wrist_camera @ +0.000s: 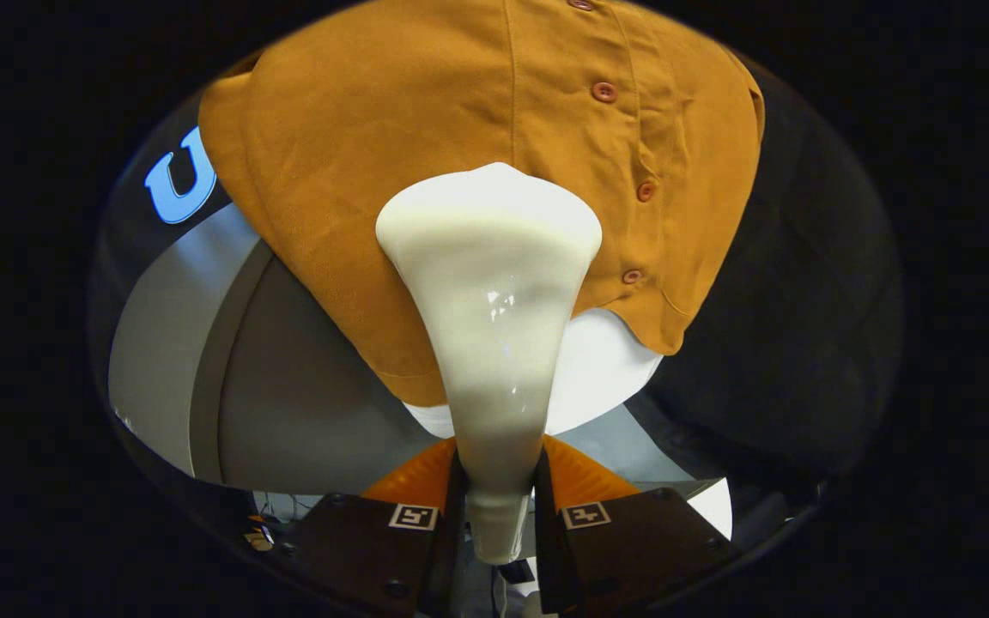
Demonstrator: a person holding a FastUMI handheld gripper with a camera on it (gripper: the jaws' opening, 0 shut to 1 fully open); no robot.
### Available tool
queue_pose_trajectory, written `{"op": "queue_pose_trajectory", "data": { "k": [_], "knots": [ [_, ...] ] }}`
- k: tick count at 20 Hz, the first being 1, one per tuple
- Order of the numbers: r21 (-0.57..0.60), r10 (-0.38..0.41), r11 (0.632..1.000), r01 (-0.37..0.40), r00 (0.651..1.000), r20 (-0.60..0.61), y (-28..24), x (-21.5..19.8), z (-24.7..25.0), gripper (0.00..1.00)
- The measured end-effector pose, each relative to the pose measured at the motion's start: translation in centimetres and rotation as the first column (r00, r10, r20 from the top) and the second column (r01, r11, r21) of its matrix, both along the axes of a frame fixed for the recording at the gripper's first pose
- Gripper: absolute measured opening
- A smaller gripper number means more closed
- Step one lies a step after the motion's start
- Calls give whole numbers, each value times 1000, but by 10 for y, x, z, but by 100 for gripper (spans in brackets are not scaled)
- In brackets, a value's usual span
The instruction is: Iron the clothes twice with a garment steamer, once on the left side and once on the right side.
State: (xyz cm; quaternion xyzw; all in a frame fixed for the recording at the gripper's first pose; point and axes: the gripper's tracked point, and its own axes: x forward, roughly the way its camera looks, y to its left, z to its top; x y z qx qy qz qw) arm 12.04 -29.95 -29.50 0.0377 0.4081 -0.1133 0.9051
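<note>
The gripper is clamping the narrow handle of the garment steamer, both fingers pressing in on it from either side with hardly any gap left. The bottom end of the handle is running down between the fingers and getting cut off below; can't tell what it's connecting to.

The cream-white steamer is flaring out ahead of the fingers into a wide head. The head is sitting against the mustard-brown shirt, on the plain panel just left of the button placket. The steamer's face is turned away, so actual contact with the cloth is hard to confirm.

The shirt is hanging ahead, its collar and shoulders cut off at the top. Four buttons are showing down the placket, the top one only partly visible. The steamer is hiding the middle of the hem.

A white rounded shape is peeking out under the hem, mostly covered by the shirt and the steamer; can't tell what it is.

Left of the shirt's edge, a grey panel with a darker vertical strip is leaving open room. Right of the shirt, the dark booth wall is giving free space too. Small clutter below the fingers is too dim to make out.
</note>
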Motion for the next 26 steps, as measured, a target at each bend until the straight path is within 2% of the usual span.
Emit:
{"op": "queue_pose_trajectory", "data": {
  "k": [5,9,13,17,21,26],
  "knots": [
    [-24,-74,997,79,982,173,-32,-5,63,37],
    [-35,-131,988,148,944,303,-68,2,121,37],
    [-67,-137,981,182,896,421,-98,24,180,37],
    [-63,-123,982,179,853,508,-117,43,219,37],
    [-53,-118,983,175,830,546,-126,52,237,37],
    [-47,-92,989,139,835,542,-125,59,236,37]
  ]
}}
